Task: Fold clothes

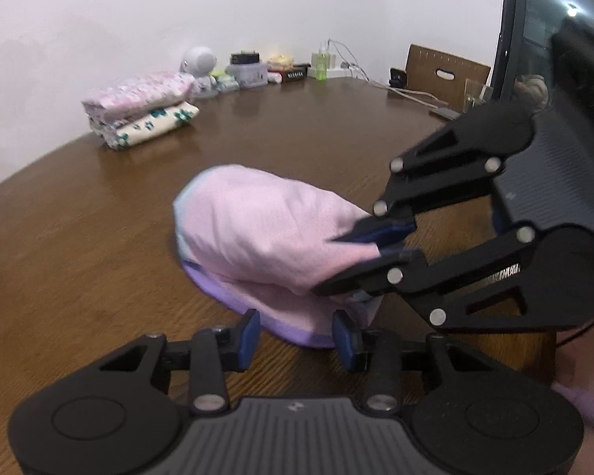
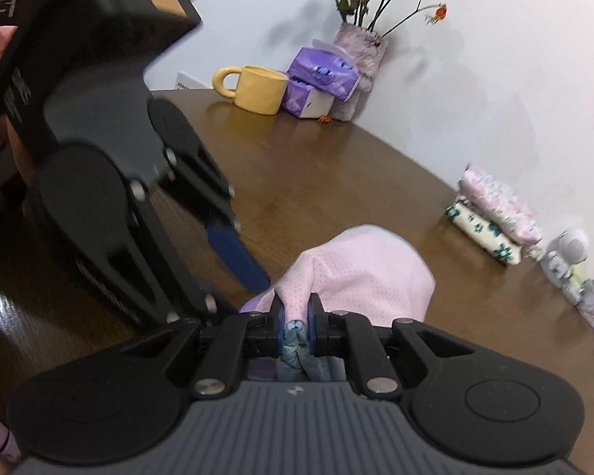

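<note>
dark wood table (image 1: 305,138), round-edged. far side by wall: two folded floral cloths (image 1: 138,113) stacked, small white robot figure (image 1: 200,67), cluster of jars/bottles (image 1: 253,69), cables (image 1: 380,81). other end: yellow mug (image 2: 255,88), purple tissue packs (image 2: 320,79), vase of dried roses (image 2: 358,55). pink garment (image 1: 265,237) bunched near front edge

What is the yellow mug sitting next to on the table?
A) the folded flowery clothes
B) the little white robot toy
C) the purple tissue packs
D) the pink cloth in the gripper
C: in the right wrist view the yellow mug stands right beside the purple tissue packs, by the vase of dried flowers, far from the other things on the table.
</note>
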A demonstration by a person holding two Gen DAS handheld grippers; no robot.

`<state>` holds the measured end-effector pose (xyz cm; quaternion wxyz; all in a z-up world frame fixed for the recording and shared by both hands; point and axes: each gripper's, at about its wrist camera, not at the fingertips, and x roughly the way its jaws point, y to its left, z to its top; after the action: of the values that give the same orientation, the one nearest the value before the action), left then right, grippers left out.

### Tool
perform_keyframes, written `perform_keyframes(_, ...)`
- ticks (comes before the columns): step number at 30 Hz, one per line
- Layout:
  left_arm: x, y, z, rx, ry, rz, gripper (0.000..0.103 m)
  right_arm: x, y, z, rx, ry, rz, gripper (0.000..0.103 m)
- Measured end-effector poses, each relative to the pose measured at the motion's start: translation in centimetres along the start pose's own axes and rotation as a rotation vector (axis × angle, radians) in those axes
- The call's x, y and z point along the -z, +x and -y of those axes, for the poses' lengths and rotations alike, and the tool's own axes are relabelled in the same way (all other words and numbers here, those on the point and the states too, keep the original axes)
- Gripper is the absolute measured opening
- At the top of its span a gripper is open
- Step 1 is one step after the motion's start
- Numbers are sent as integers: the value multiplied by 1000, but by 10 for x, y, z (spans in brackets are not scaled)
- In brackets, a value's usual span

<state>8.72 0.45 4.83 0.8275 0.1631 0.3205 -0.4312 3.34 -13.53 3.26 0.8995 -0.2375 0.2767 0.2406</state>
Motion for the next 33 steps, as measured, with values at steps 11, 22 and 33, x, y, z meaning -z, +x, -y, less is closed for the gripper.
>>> perform_keyframes(11, -29, -29, -26, -55, -51, 111, 47, 2, 9, -4, -73, 52, 1, 34)
perform_keyframes(22, -87, 24, -16, 32, 72, 134, 31, 16, -38, 48, -40, 408, 90, 39)
perform_keyframes(33, -64, 70, -17, 42, 115, 6, 23, 31, -1, 41, -10, 445, -10, 35)
